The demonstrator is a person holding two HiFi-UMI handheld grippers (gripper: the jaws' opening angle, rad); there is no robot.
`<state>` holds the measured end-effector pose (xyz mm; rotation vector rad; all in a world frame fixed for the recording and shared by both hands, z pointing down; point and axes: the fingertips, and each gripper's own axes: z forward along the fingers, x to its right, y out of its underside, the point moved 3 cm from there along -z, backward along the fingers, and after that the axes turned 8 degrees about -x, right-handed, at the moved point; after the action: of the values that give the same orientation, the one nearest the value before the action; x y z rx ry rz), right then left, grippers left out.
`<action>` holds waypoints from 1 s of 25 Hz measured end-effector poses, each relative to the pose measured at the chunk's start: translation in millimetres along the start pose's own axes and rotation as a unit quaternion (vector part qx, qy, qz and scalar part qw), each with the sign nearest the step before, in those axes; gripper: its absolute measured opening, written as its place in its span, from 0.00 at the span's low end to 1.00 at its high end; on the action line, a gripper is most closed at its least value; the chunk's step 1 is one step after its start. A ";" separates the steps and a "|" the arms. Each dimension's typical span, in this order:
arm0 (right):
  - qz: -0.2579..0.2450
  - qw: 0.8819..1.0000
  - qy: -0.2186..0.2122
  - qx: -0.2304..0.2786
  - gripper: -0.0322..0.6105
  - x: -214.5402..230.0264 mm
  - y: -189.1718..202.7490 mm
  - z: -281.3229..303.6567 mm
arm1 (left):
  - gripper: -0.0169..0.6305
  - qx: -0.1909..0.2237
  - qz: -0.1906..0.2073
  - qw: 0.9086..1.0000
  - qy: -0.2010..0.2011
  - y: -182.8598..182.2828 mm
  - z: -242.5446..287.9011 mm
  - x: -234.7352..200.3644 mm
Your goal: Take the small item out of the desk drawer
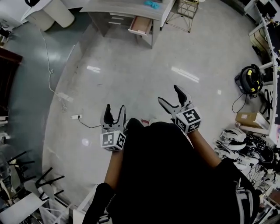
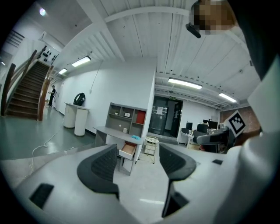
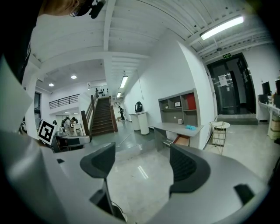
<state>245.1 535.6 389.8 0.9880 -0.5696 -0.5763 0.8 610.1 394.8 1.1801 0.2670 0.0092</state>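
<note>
Cross the floor (image 1: 131, 83) first: the counter (image 1: 118, 8) stands well away, its drawer (image 1: 140, 25) already open, and the small item inside cannot be seen from here. Approach with the left gripper (image 1: 115, 107) and right gripper (image 1: 169, 93) both wide apart and empty.

A white power strip (image 1: 64, 97) lies on the glossy pale floor (image 1: 144, 83) at nine o'clock from the middle of the head view. Its white cable (image 1: 47, 65) winds off toward eleven. A pale wire-frame side table (image 1: 187, 9) stands at one o'clock. At three o'clock sits a rounded black-and-yellow object (image 1: 249, 78), with a brown cardboard box (image 1: 247, 119) near it toward four. In the left gripper view, a dark wooden staircase (image 2: 24, 94) rises at nine o'clock.
</note>
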 end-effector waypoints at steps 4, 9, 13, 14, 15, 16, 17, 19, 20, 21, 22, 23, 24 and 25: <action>0.004 1.000 -0.006 -0.005 0.62 6.3 1.5 7.3 | 0.46 0.004 -0.008 1.000 -0.015 4.6 1.5 5.2; 0.006 1.000 -0.024 -0.016 0.62 5.1 5.9 19.6 | 0.46 0.005 -0.008 1.000 -0.028 5.0 -0.3 4.5; -0.005 0.999 -0.039 -0.027 0.62 -2.0 3.5 37.6 | 0.46 0.015 -0.016 0.999 -0.045 -1.0 -1.8 -12.8; -0.006 0.999 -0.043 -0.030 0.62 -3.8 2.9 42.5 | 0.46 0.017 -0.019 0.998 -0.049 -1.3 -2.2 -17.5; -0.007 0.998 -0.049 -0.033 0.62 -5.9 2.6 47.3 | 0.46 0.018 -0.022 0.998 -0.052 -1.2 -2.6 -22.0; -0.007 0.998 -0.055 -0.038 0.62 -8.7 2.1 52.3 | 0.46 0.019 -0.024 0.998 -0.054 -0.9 -2.5 -26.7; -0.006 0.997 -0.064 -0.042 0.61 -12.2 1.1 58.2 | 0.46 0.020 -0.026 0.998 -0.055 -0.9 -1.4 -32.3; -0.009 0.996 -0.077 -0.052 0.61 -20.7 -3.4 74.0 | 0.46 0.022 -0.028 0.998 -0.055 -2.9 3.8 -48.0; -0.013 0.995 -0.079 -0.056 0.61 -24.9 -6.6 83.3 | 0.46 0.022 -0.029 0.998 -0.055 -4.5 7.6 -57.6; -0.016 0.995 -0.079 -0.059 0.61 -28.3 -10.1 92.8 | 0.46 0.020 -0.030 0.998 -0.054 -6.3 12.0 -67.4; -0.017 0.995 -0.077 -0.061 0.61 -30.5 -13.9 101.9 | 0.46 0.018 -0.031 0.998 -0.052 -8.6 17.1 -76.9; -0.015 0.995 -0.073 -0.062 0.61 -31.5 -17.9 110.6 | 0.46 0.015 -0.031 0.998 -0.050 -12.0 23.0 -85.8; -0.011 0.996 -0.070 -0.062 0.61 -31.6 -22.0 119.2 | 0.46 0.014 -0.029 0.998 -0.046 -16.6 29.6 -94.4; -0.007 0.996 -0.068 -0.063 0.61 -31.3 -25.9 128.5 | 0.46 0.015 -0.025 0.999 -0.043 -22.4 36.8 -103.2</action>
<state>131.1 468.9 417.1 0.8398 -0.6389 -0.6879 -94.3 552.8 408.1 1.2005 0.2220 -0.0900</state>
